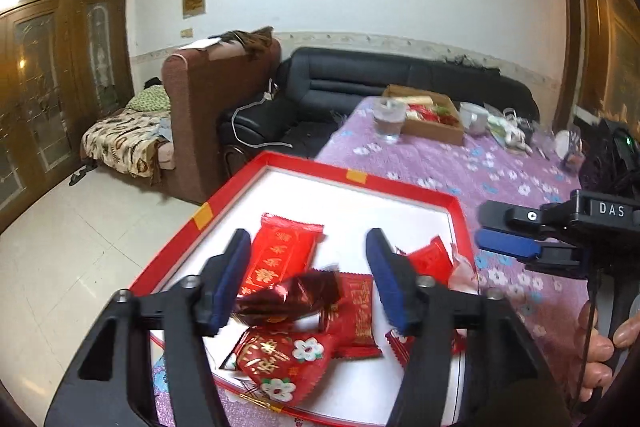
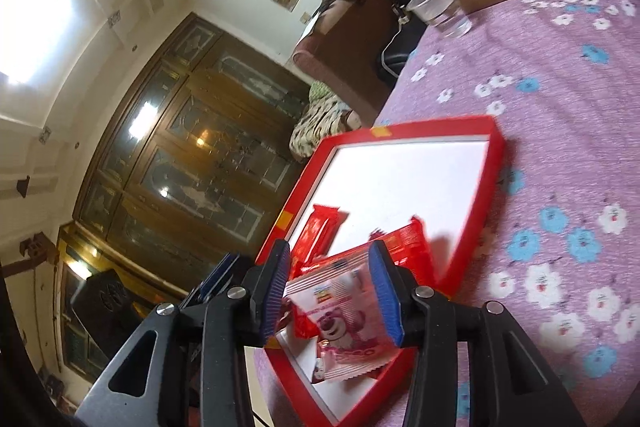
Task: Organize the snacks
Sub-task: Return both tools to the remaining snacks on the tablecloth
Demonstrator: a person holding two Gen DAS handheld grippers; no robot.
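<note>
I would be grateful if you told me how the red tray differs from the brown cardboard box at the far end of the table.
The red tray is shallow with a white floor; the cardboard box is deeper and plain brown. The tray lies near the tools, the box far off beside a clear cup. The tray's far half is bare; the box looks filled across. Both rest on the purple floral cloth and hold wrapped snacks.

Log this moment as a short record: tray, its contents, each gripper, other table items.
tray: red tray, white inside, on purple floral cloth
contents: red snack packets, loosely piled
left gripper: open, dark red packet loose between the fingers
right gripper: pink bear packet between its pads, over tray
far end: cardboard box, clear cup
</note>
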